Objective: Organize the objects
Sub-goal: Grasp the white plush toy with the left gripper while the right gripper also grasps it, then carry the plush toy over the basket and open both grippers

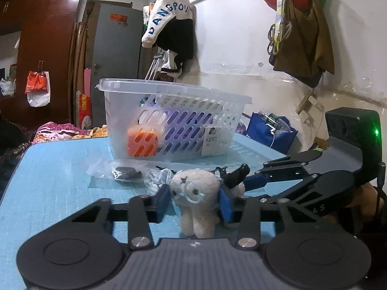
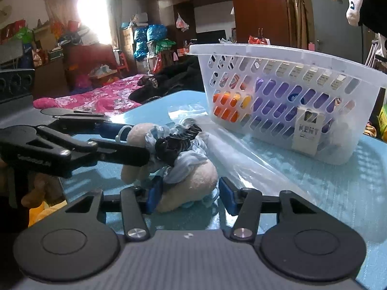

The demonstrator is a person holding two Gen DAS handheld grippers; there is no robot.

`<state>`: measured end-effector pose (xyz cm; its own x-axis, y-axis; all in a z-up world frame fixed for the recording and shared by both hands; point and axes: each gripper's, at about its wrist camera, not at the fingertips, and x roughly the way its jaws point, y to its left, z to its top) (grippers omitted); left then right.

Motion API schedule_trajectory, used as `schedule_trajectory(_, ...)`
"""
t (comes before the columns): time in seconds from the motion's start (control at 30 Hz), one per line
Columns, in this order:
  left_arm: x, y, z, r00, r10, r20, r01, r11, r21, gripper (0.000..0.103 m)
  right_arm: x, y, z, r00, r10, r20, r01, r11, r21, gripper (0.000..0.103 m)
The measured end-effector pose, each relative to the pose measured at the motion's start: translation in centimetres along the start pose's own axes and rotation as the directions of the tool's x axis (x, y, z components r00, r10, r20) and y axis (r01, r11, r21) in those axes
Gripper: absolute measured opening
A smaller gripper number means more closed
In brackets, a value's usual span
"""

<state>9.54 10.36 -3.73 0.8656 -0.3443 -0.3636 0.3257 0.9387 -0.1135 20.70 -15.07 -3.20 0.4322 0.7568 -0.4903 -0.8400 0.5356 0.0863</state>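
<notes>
A cream plush toy [image 1: 194,194] with light-blue glasses stands on the blue table [image 1: 53,188]. My left gripper [image 1: 194,199] has its blue pads pressed on both sides of the toy. In the right wrist view the toy [image 2: 191,188] lies between the fingers of my right gripper [image 2: 189,194], which is open around it with a gap on the right side. A black hair claw [image 2: 175,142] and a pale blue scrunchie [image 2: 186,162] lie on top of the toy. A white slotted basket [image 1: 174,118] behind it holds an orange cube [image 1: 142,142] and a purple item [image 1: 188,125].
A clear plastic bag with a dark object [image 1: 123,172] lies in front of the basket. The basket [image 2: 285,96] carries a white KENT tag [image 2: 307,130]. A blue bag [image 1: 268,130] sits beyond the table's far right edge. A bed with a pink blanket [image 2: 96,99] lies to the left.
</notes>
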Motion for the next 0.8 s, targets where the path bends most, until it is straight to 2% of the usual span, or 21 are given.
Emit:
schedule_trajectory(0.1,0.0,-0.2,-0.1,1.0,0.01,0.004,-0.01,1.0,0.012,0.039,-0.2,0.1,0.0,1.0,-0.005,0.004,0.005,1.0,-0.007,0.044)
schedule_trajectory(0.37,-1.2,-1.1,0.0,0.998,0.008,0.054,-0.01,0.999,0.037,0.037,-1.7,1.3,-0.1,0.997,-0.057,0.057,0.062,0.995,-0.075,0.034)
schedule_trajectory(0.8,-2.2,-3.0,2.0,0.992,-0.015,0.124,0.005,0.997,0.077,0.037,-4.5,0.8,1.2,0.989,-0.061,0.136,0.074,0.993,-0.094,0.032)
